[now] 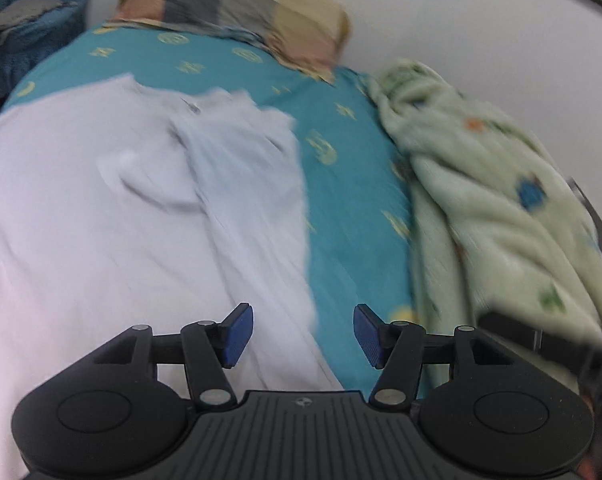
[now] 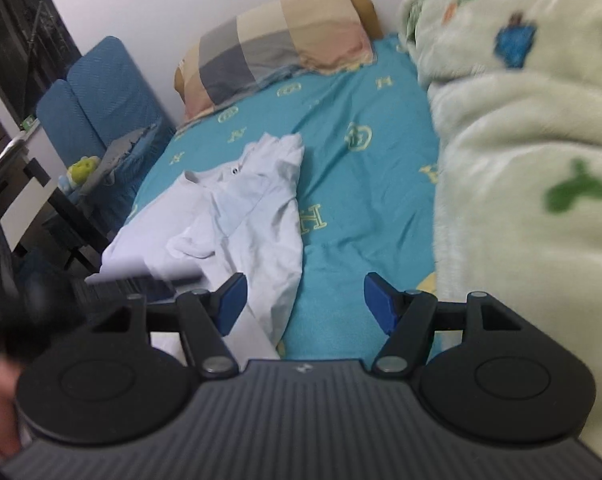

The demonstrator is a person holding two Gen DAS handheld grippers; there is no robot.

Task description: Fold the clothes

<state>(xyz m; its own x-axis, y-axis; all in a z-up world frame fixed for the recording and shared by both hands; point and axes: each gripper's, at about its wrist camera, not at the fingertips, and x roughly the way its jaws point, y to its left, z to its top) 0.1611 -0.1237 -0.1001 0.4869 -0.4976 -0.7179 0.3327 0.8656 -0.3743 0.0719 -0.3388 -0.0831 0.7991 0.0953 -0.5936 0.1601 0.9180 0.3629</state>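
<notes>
Nearest in each wrist view, both sets of tongs are spread wide with nothing between their blue pads. The left tongs [image 1: 303, 334] point forward along the bed, level and low over it, with the left pad above the white shirt [image 1: 141, 208] and the right pad above the teal bedsheet [image 1: 353, 200]. The right tongs [image 2: 305, 304] take a similar forward pose, higher up, straddling the shirt's near right edge and bare sheet.

The white shirt [image 2: 237, 220] lies rumpled on the left part of the bed, collar end away from the tongs, its front partly folded over itself. To its right runs a strip of teal bedsheet [image 2: 361, 184] printed with pale yellow letters, and beyond that a heap of pale green fleece blanket [image 2: 521, 160] with blue, green and orange figures. At the head of the bed, against the white wall, rests a checked pillow [image 2: 277, 52].

The left wrist view is blurred; it fills with the shirt at close range and catches a dark blurred shape at its lower right edge, whose identity I cannot tell. The right wrist view shows the whole shirt outline, plus a blue padded chair [image 2: 105, 96] beside the bed, a small yellow-green toy [image 2: 83, 168] and dark furniture at far left. It also catches a blurred dark form at its lower left.
</notes>
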